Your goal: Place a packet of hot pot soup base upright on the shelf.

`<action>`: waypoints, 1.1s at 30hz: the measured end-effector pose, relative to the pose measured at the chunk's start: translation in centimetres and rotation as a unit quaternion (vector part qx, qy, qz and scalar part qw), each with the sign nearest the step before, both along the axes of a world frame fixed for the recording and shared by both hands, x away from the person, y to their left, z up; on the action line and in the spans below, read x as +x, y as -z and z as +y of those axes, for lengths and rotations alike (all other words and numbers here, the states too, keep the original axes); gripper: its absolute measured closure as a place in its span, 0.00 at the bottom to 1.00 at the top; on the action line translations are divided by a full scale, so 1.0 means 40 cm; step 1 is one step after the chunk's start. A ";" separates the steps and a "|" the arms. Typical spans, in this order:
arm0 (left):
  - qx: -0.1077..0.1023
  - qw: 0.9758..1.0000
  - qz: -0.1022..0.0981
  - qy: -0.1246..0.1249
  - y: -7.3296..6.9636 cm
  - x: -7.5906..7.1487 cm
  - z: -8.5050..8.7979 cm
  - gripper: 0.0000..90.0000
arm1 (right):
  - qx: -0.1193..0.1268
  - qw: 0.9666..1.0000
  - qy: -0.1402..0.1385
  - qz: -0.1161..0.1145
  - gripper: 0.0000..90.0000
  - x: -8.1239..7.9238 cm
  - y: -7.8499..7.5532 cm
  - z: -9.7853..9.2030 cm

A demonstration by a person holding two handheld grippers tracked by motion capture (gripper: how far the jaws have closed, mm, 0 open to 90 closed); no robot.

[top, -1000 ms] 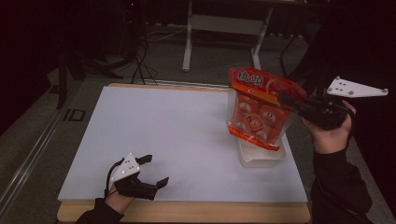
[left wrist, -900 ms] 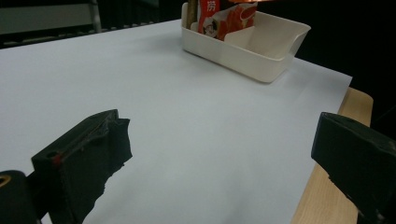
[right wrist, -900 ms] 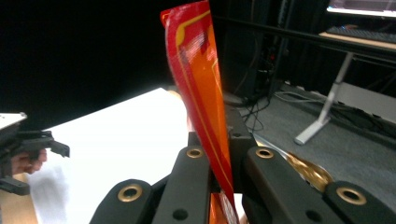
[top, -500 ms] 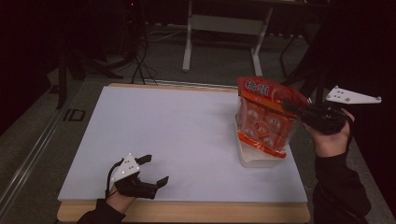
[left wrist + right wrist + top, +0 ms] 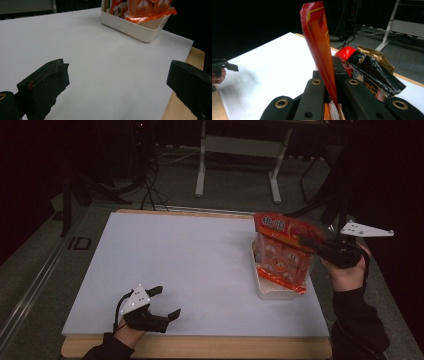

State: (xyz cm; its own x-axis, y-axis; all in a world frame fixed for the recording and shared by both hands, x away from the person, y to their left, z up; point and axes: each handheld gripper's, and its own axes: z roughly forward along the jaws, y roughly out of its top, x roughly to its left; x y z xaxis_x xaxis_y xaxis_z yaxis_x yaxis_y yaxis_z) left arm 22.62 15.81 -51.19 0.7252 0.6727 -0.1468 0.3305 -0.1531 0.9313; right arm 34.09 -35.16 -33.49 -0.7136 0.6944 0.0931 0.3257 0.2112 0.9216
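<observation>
High view: white bin point(image 5: 272, 292) under snack bag point(image 5: 282, 255)

Dark room, grey floor point(image 5: 165, 180), metal stand point(image 5: 239, 145)

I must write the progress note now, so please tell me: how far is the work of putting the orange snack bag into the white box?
Done: another packet already sits in the white box. In hand: the right gripper is shut on the orange snack bag, its lower end just inside the box. Left: seat and release it. The left gripper rests open on the table.
</observation>
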 end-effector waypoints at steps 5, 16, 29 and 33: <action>-0.001 1.000 0.000 -0.002 0.001 0.000 0.001 0.02 | 0.006 1.000 0.000 0.011 1.00 0.007 0.031 -0.002; 0.000 1.000 0.007 0.002 0.008 0.004 -0.001 0.02 | 0.041 0.998 0.006 0.046 1.00 0.015 0.112 -0.028; 0.001 1.000 0.007 0.003 0.008 0.003 0.000 0.02 | 0.059 0.997 0.009 0.049 1.00 0.001 0.184 -0.058; 0.001 1.000 0.010 0.003 0.010 0.004 -0.001 0.02 | 0.055 0.997 0.011 0.046 0.99 0.000 0.182 -0.057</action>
